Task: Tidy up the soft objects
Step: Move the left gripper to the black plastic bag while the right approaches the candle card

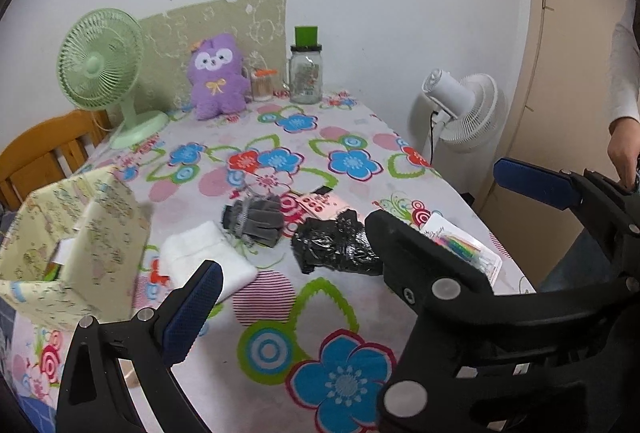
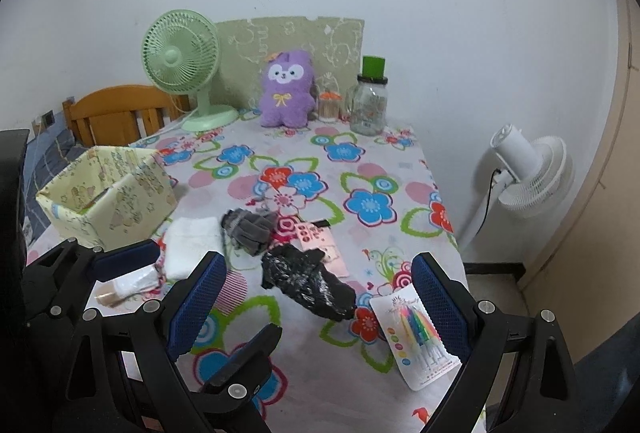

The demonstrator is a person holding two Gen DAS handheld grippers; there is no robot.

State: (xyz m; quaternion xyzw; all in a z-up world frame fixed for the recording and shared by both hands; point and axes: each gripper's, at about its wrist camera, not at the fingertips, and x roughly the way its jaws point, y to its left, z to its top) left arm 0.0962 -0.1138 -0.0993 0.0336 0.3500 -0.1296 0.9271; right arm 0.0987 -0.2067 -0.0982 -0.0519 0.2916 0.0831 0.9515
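Floral tablecloth point(image 2: 360, 169) covering the table, soft items clustered mid-table: white folded cloth point(image 2: 192, 245) nearest the box, grey knit gloves point(image 2: 250, 229) touching its right edge, crumpled black plastic bag point(image 2: 308, 283) just right of and nearer than the gloves. Pink card point(image 2: 320, 239) partly under the bag's far edge. Pack of rainbow candles point(image 2: 420, 337) lying flat near the right table edge, apart from the bag.

Yellow patterned box point(image 2: 108, 193) at the left edge of the table, open top, contents hard to make out (something green and white inside in the left wrist view). White cloth point(image 1: 208, 261) just beside the box point(image 1: 80, 233), not touching as far as visible.

Left gripper point(image 1: 400, 225) hovering above the near side of the table, jaws spread wide, nothing between them; blue pad of one finger point(image 1: 192, 317) low left, the other high right. Same gripper seen from the right wrist view at lower left, over a small white wrapped item point(image 2: 132, 285) on the table edge.

Right gripper point(image 2: 320, 309) also released, jaws wide apart, empty, black bag and candle pack framed between the pads but well below them.

Back row against the wall: green desk fan point(image 2: 184, 69), purple plush toy point(image 2: 286, 89), toothpick jar point(image 2: 330, 107), glass jar with green lid point(image 2: 370, 101). White floor fan point(image 2: 524, 169) beside the table, wooden chair point(image 2: 120, 109) behind the left corner
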